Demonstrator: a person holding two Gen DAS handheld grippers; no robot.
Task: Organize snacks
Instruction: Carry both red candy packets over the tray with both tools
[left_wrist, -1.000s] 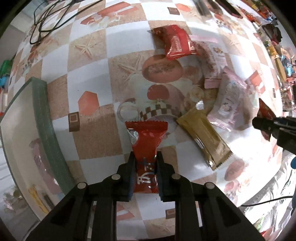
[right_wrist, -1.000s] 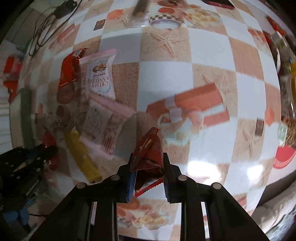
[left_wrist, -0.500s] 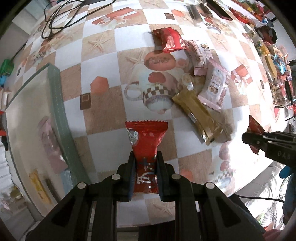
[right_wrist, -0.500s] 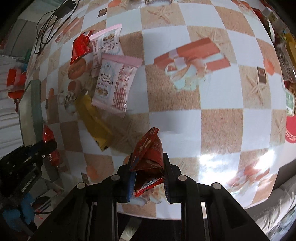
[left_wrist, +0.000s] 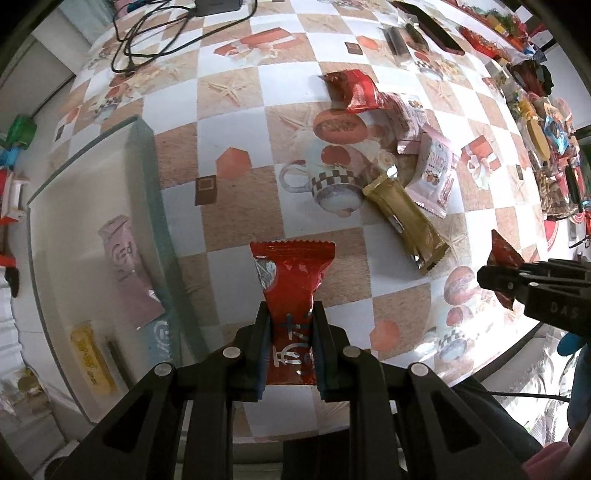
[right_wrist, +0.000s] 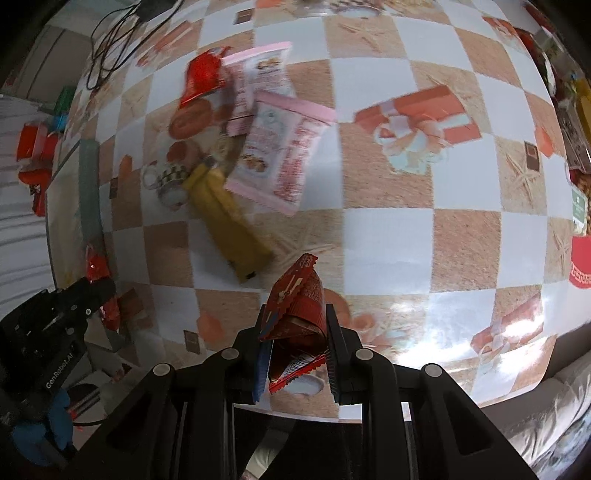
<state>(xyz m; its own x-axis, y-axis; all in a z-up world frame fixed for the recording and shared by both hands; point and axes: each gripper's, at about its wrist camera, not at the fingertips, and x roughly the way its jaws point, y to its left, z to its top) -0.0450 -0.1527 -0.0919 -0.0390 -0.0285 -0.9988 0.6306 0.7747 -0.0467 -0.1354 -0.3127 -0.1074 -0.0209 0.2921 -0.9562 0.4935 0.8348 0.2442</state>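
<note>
My left gripper (left_wrist: 290, 347) is shut on a red snack packet (left_wrist: 291, 288), held above the checkered table near a glass shelf (left_wrist: 147, 192) on the left. My right gripper (right_wrist: 295, 354) is shut on a crumpled dark red packet (right_wrist: 299, 299) over the table's near edge. It also shows at the right of the left wrist view as the right gripper (left_wrist: 491, 275). On the table lie a gold bar (left_wrist: 404, 218), two pink packets (right_wrist: 279, 155) (right_wrist: 258, 79) and another red packet (left_wrist: 356, 90).
Under the glass shelf lie a pink packet (left_wrist: 125, 258) and a yellow bar (left_wrist: 92, 358). Black cables (left_wrist: 147, 40) run along the far left of the table. Several more snacks crowd the far right edge (left_wrist: 546, 129). The left gripper (right_wrist: 74, 306) shows at the right wrist view's lower left.
Both grippers have risen with their packets, so the table looks farther away. The left one has shifted toward the glass shelf, and the right one has moved toward the table's near edge.
</note>
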